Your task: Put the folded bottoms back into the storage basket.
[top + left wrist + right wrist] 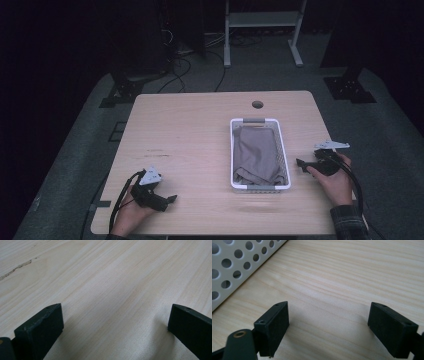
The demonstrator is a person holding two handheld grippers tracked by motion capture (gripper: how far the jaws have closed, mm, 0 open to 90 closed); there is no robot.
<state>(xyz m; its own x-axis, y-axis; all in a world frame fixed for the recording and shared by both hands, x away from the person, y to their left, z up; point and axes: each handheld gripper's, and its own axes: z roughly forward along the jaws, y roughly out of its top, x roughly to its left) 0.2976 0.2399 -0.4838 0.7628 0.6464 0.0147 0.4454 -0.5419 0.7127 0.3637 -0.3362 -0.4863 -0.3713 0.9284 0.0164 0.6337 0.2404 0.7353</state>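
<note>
A white perforated basket (231,150) stands right of the table's middle, and a grey-brown folded cloth (256,155) lies inside it. My right gripper (301,163) rests on the table just right of the basket, held by a hand, and points at the basket's side. In the right gripper view its jaws stand wide apart over bare wood, open (328,317), with the basket's wall (234,262) at the upper left. My left gripper (172,198) lies near the table's front left edge. The left gripper view has its jaws open (115,315) over bare wood.
The light wooden table (190,135) has a round cable hole (257,104) near its far edge. Beyond the table are a white metal stand (262,30) and cables on a dark floor. A cable trails from each gripper off the front edge.
</note>
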